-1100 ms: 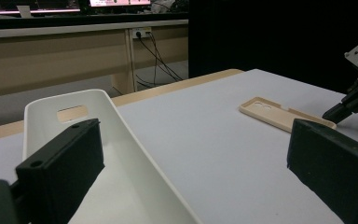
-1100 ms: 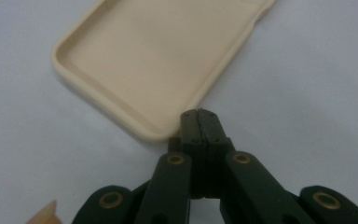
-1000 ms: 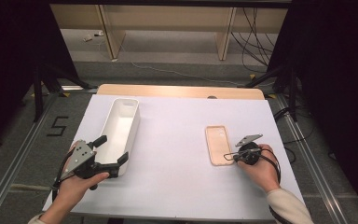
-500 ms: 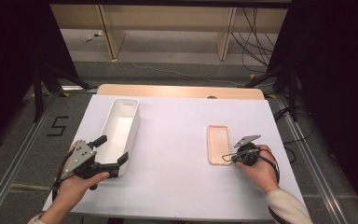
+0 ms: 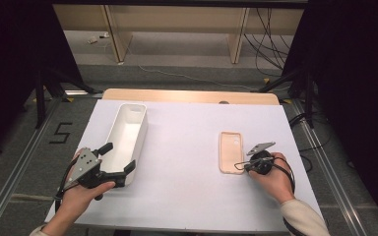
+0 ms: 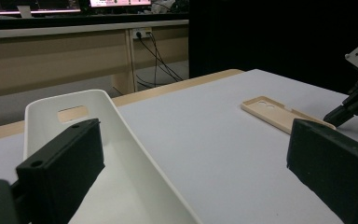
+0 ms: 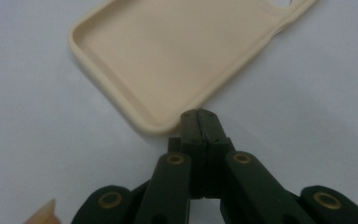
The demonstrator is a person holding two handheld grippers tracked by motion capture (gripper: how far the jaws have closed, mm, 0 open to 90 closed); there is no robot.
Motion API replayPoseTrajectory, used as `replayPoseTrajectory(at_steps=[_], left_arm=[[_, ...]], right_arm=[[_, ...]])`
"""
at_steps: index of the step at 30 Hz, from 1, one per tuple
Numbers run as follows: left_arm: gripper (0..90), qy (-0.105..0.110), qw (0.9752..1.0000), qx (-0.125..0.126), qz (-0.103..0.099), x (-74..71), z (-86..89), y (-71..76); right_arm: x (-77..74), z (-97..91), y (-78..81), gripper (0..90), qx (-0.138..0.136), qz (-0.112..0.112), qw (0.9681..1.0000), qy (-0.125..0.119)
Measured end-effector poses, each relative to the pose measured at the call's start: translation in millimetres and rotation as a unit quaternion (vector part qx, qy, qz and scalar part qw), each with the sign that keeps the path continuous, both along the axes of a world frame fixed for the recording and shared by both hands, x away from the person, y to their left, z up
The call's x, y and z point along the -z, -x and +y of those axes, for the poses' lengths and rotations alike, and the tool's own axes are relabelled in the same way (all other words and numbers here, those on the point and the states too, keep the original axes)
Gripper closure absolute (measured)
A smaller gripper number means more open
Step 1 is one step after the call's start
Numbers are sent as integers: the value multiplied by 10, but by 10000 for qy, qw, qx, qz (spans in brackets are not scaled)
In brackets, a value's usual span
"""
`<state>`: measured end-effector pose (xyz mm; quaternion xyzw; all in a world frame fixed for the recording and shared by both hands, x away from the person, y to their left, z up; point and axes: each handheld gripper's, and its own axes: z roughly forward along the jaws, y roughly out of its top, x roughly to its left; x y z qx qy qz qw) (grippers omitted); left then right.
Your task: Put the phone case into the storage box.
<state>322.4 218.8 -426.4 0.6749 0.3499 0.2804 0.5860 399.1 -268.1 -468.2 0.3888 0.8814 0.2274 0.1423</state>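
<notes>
A beige phone case [image 5: 231, 150] lies hollow side up on the white table, right of centre. My right gripper [image 5: 246, 167] rests at its near right corner, jaws shut together, tips against the outside of the case rim [image 7: 158, 126] with nothing between them; in the right gripper view the tips [image 7: 200, 122] meet just behind that rim. A long white bin [image 5: 126, 132] stands at the left. My left gripper [image 5: 118, 158] sits at the bin's near end, jaws wide open, with the bin's right wall [image 6: 135, 154] running between them and neither pad touching it.
The table's white top [image 5: 187, 128] ends in a wooden strip at the far edge. Metal rails run along both sides on the floor. Cables and desk legs lie beyond the table. The right gripper [image 6: 349, 105] shows at the far right of the left gripper view.
</notes>
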Motion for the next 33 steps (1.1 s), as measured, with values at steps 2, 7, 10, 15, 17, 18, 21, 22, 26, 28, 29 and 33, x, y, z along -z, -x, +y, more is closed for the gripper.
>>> replayPoseTrajectory(at_steps=[2,7,10,15,17,18,21,22,26,28,29,33], left_arm=[[34,-5,10000,2,-7,-2,1,0],[34,6,10000,7,-7,-3,5,-2],[35,4,10000,3,-18,-7,8,-2],[35,8,10000,-4,-30,-12,5,-3],[35,-5,10000,-7,-32,-14,5,-3],[35,-3,10000,-11,-32,-16,4,-3],[35,1,10000,-7,-29,-24,-5,-7],[35,5,10000,-7,-31,-27,-11,-11],[35,4,10000,0,-39,-34,-27,-18],[35,9,10000,6,-45,-44,-29,-11],[35,17,10000,14,-56,-50,-32,-8],[35,56,9999,38,-102,-54,-40,-11]], right_arm=[[-1,2,13,890,119,46,9999,-58],[-9,-47,-11,716,50,-323,9995,-34],[-59,-108,-25,619,48,-447,9990,-12],[-122,-162,-53,395,-8,-803,9962,-324],[-150,-148,-32,331,59,-832,9956,-420],[-163,-137,-26,306,58,-852,9952,-487],[-211,-97,-5,253,-65,-950,9929,-714],[-223,-84,2,247,-82,-972,9923,-768],[-281,-42,17,222,-359,-1165,9887,-873],[-298,-22,18,214,-454,-1209,9877,-879],[-302,-19,20,212,-482,-1257,9872,-859],[-317,10,24,211,-618,-1238,9869,-828]])
